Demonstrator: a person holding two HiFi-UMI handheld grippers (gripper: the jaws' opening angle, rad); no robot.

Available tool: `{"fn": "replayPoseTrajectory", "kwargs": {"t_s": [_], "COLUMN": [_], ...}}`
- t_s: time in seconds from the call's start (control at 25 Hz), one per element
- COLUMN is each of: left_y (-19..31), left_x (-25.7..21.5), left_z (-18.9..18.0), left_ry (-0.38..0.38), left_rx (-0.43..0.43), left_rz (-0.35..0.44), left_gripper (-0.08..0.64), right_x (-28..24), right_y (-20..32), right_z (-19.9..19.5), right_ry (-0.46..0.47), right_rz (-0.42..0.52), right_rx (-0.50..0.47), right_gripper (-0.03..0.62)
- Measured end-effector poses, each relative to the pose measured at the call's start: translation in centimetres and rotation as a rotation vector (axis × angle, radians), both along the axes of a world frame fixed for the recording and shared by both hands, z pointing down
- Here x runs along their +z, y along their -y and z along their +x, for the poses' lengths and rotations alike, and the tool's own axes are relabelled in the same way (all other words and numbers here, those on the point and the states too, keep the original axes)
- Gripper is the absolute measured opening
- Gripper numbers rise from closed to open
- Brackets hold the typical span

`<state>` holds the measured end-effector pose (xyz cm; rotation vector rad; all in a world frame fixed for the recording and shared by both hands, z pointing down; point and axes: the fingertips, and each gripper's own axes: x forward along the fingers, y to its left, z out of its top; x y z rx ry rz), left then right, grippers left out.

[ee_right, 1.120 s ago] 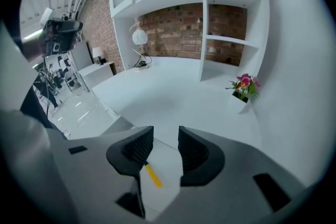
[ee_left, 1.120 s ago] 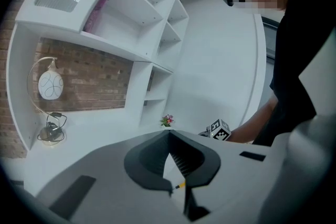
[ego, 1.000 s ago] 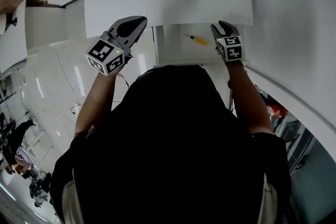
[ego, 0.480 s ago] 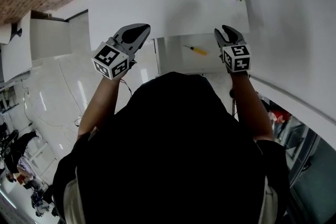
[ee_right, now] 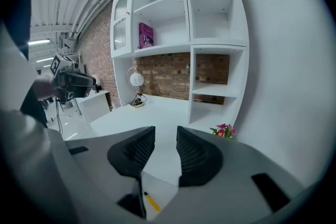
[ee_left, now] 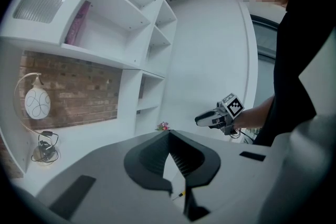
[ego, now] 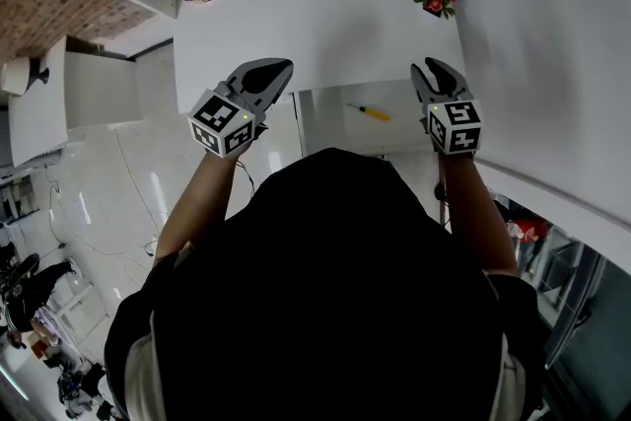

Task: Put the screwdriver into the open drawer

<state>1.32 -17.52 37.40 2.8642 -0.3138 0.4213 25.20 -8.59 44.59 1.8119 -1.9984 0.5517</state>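
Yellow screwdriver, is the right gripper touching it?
Apart. The head view shows bare white drawer floor between the yellow-handled screwdriver and the right gripper.

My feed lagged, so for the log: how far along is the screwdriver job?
Done: the yellow-handled screwdriver lies in the open drawer. In hand: nothing; the left gripper is shut and empty, and the right gripper is open and empty. Left: nothing apparent.

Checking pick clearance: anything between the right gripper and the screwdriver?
Nothing visible. The screwdriver lies bare on the floor of the open drawer, apparently already where it belongs. The right gripper hangs beside it, jaws apart and empty.
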Motion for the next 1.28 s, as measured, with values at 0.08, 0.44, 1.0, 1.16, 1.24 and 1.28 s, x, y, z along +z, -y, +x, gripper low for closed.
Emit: {"fn": "replayPoseTrajectory", "kwargs": {"t_s": [0.08, 0.44, 1.0, 1.16, 1.24, 1.28], "left_y": [-0.1, 0.4, 0.6, 0.2, -0.1, -0.2], "left_x": [-0.3, -0.9, -1.6, -1.7, -1.7, -1.7], "left_z": [0.3, 0.7, 1.1, 1.2, 1.2, 1.2], "left_ry": [-0.005, -0.015, -0.025, -0.029, -0.031, -0.032], "left_rx": [0.008, 0.008, 0.012, 0.014, 0.020, 0.022], "left_rz": [0.004, 0.018, 0.030, 0.027, 0.024, 0.022], "left_gripper": [0.015, 0.015, 0.015, 0.015, 0.015, 0.014], "right_x": [-0.7, -3.3, -5.3, -5.5, -5.4, -5.4], "right_y": [-0.1, -0.4, -1.6, -2.2, -2.6, -2.7], "right_z": [0.2, 1.3, 1.7, 2.0, 2.0, 2.1], "right_ry": [-0.001, -0.001, 0.016, 0.023, 0.034, 0.039], "right_rz": [0.011, 0.053, 0.085, 0.082, 0.079, 0.078], "right_rx": [0.007, 0.045, 0.087, 0.100, 0.109, 0.114], "right_gripper": [0.135, 0.133, 0.132, 0.132, 0.132, 0.132]}}
